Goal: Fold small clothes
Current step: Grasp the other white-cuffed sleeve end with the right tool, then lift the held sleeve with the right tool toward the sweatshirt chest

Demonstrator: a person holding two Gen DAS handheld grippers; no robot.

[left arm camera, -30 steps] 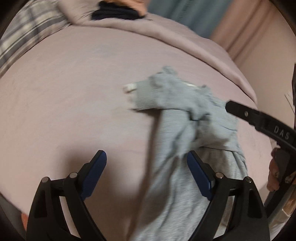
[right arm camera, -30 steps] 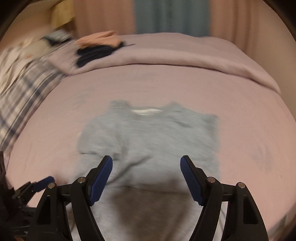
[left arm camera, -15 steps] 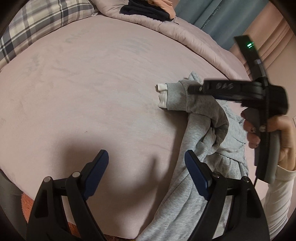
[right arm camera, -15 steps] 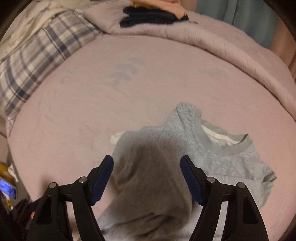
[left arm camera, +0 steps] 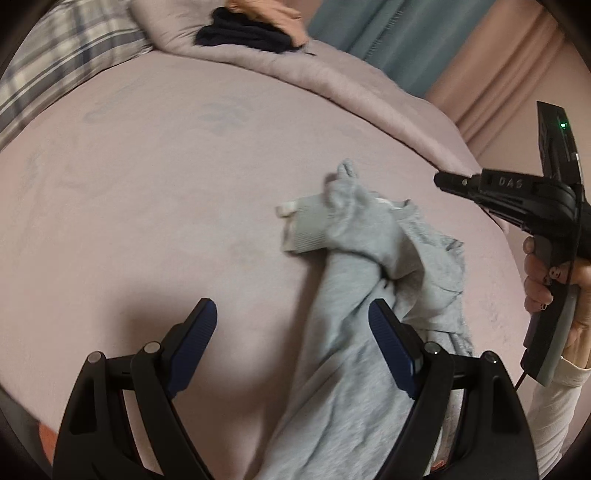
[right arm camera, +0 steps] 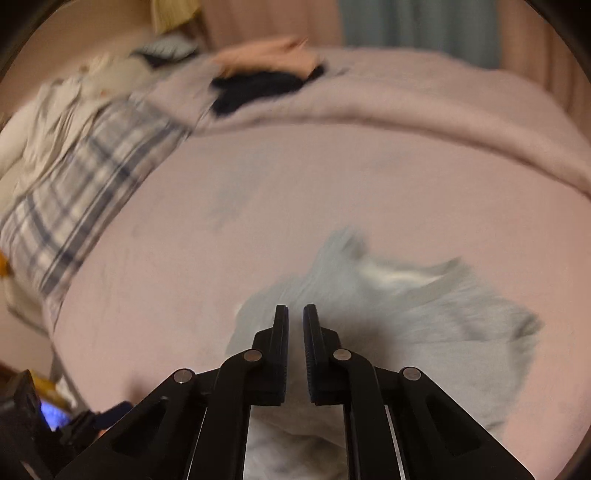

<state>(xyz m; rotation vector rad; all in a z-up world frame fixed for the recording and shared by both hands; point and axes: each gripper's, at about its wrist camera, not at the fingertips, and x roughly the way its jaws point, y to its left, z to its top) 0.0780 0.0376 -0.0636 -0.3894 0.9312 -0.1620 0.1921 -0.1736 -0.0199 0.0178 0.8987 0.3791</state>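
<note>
A small grey sweatshirt (left arm camera: 369, 236) lies crumpled on the pink bed sheet (left arm camera: 147, 184), one sleeve bent so its ribbed cuff (left arm camera: 306, 229) points left. My left gripper (left arm camera: 293, 325) hovers open above the lower part of the garment, and grey cloth runs under its right finger (left arm camera: 388, 332). In the left wrist view my right gripper (left arm camera: 441, 181) hangs in the air right of the sweatshirt, held by a hand (left arm camera: 543, 284). In the blurred right wrist view, my right gripper (right arm camera: 295, 314) has its jaws closing to a thin slit with nothing between them, over the sweatshirt (right arm camera: 406, 314).
Folded dark and peach clothes (left arm camera: 251, 33) rest on a rolled pink duvet (left arm camera: 332, 85) at the far side of the bed. A plaid pillow (left arm camera: 55, 74) lies at the far left. Curtains (left arm camera: 388, 40) hang behind. The bed's near edge runs just below the grippers.
The right gripper went from wide open to shut. It left the sleeve it hovered over and pulled back to the right, clear of the sweatshirt. The left gripper stays open.
</note>
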